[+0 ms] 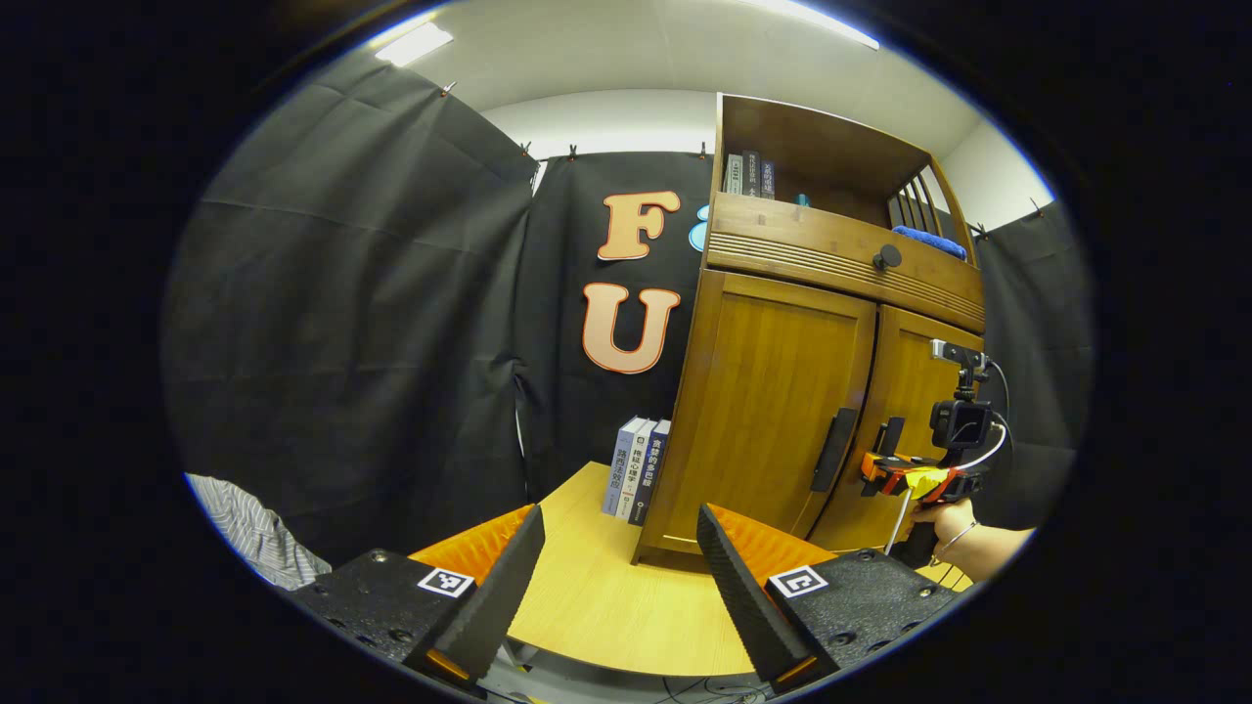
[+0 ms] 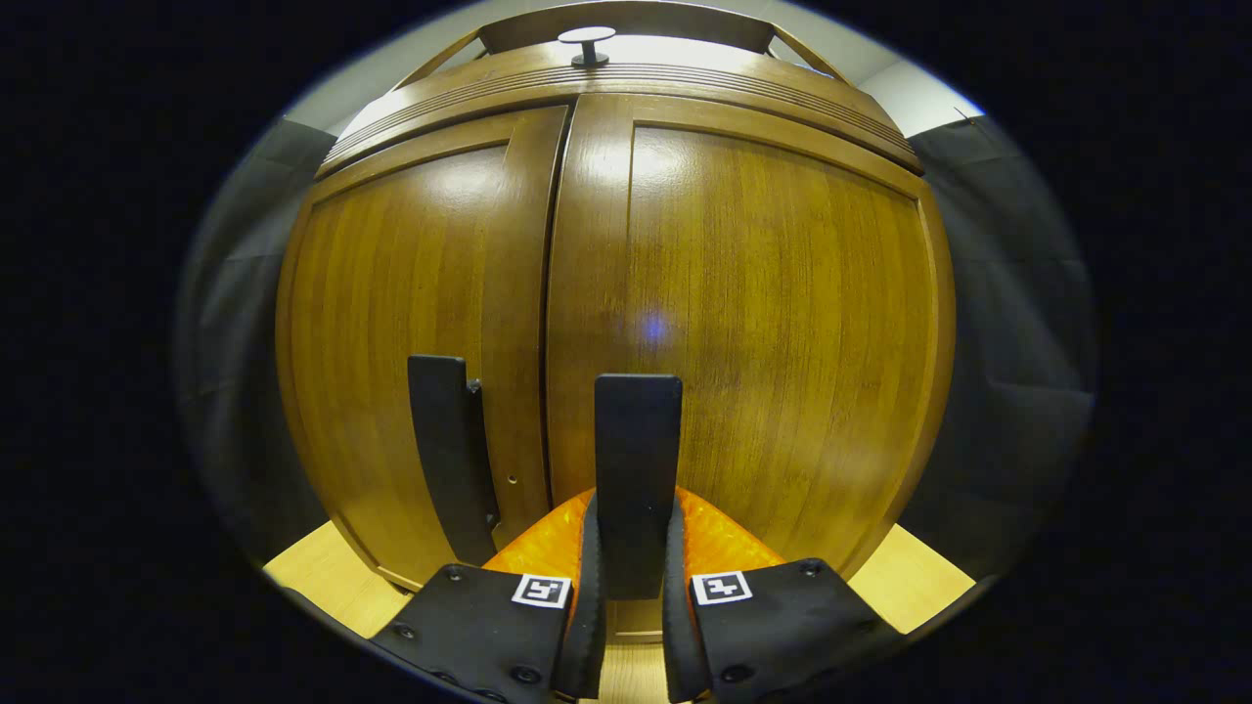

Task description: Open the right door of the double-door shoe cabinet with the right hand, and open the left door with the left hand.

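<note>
Left gripper view: the left gripper (image 1: 618, 577) hangs with jaws spread wide over the table (image 1: 597, 606); the shoe cabinet (image 1: 773, 411) stands at two o'clock, both doors closed. Right gripper view: the right gripper (image 2: 631, 577) pinches the right door handle (image 2: 637, 440); the left door handle (image 2: 448, 450) sits at nine o'clock.
</note>
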`<move>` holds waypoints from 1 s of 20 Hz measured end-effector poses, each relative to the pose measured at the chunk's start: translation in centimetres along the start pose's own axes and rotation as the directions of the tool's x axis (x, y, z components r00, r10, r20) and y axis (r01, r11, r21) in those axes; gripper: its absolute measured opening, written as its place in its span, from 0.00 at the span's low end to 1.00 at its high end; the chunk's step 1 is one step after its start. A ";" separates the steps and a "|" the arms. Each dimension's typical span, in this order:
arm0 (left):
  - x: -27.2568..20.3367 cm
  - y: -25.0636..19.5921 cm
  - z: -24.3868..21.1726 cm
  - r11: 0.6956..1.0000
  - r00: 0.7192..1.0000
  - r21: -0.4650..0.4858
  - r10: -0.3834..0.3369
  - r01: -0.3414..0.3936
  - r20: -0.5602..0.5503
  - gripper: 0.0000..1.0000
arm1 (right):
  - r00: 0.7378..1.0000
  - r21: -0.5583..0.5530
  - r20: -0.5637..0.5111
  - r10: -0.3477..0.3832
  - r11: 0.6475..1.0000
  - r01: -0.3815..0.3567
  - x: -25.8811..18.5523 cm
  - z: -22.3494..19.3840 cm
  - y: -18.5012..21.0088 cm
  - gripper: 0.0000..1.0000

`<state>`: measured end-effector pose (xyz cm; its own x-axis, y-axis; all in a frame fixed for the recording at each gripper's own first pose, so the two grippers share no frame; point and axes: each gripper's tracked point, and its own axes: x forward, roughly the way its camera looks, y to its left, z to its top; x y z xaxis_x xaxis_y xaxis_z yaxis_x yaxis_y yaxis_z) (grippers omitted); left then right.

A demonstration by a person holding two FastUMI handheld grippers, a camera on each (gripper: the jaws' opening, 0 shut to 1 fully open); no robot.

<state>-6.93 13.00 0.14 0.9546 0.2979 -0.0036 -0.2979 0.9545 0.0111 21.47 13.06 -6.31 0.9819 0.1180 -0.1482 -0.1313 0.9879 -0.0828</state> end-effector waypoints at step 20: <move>-0.6 -3.5 -0.6 0.993 0.993 0.033 -0.116 0.117 -0.028 0.92 | 0.998 0.059 0.023 -0.053 0.997 0.052 -7.0 0.2 -3.4 0.27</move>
<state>-6.48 9.44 -0.51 0.9821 0.1853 -0.0328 -0.1838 0.9820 0.0432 15.11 8.89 -4.78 0.9903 0.0678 -0.1214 -0.0722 0.9969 -0.0322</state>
